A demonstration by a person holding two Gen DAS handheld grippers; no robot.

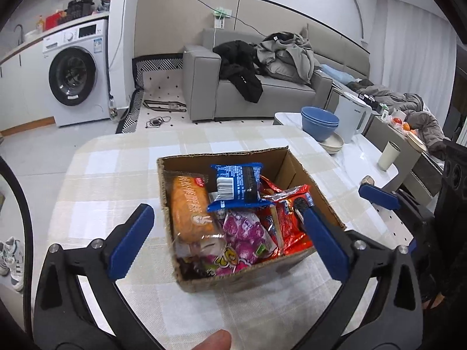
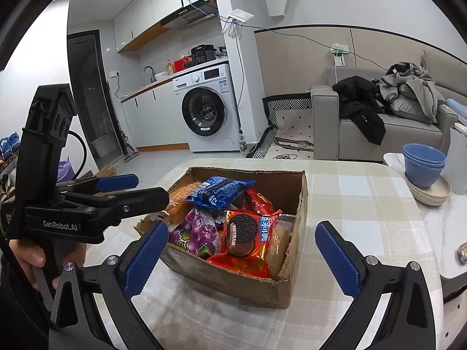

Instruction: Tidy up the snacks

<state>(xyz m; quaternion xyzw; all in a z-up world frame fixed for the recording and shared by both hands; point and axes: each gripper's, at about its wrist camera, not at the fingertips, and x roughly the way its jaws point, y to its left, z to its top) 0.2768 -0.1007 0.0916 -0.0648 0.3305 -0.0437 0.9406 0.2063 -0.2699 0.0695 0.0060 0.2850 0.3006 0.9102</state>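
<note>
An open cardboard box (image 1: 251,277) (image 2: 233,284) stands on the plaid tablecloth (image 1: 116,175), filled with snack packs. A blue cookie pack (image 1: 236,186) (image 2: 219,192) lies on top. Under it are an orange cake pack (image 1: 189,207), a purple candy pack (image 1: 248,230) (image 2: 201,230) and a red cookie pack (image 1: 289,218) (image 2: 245,233). My left gripper (image 1: 226,213) is open, its blue pads astride the box's near end, touching nothing. My right gripper (image 2: 242,227) is open too, hovering over the box's near side. The left gripper (image 2: 151,188) also shows at the box's left.
Stacked blue bowls (image 1: 319,121) (image 2: 423,166) sit on a beige plate at the table's far right, beside a white kettle (image 1: 353,116) and a pale cup (image 1: 388,156). A washing machine (image 2: 204,108) and a grey sofa (image 1: 262,87) stand beyond the table.
</note>
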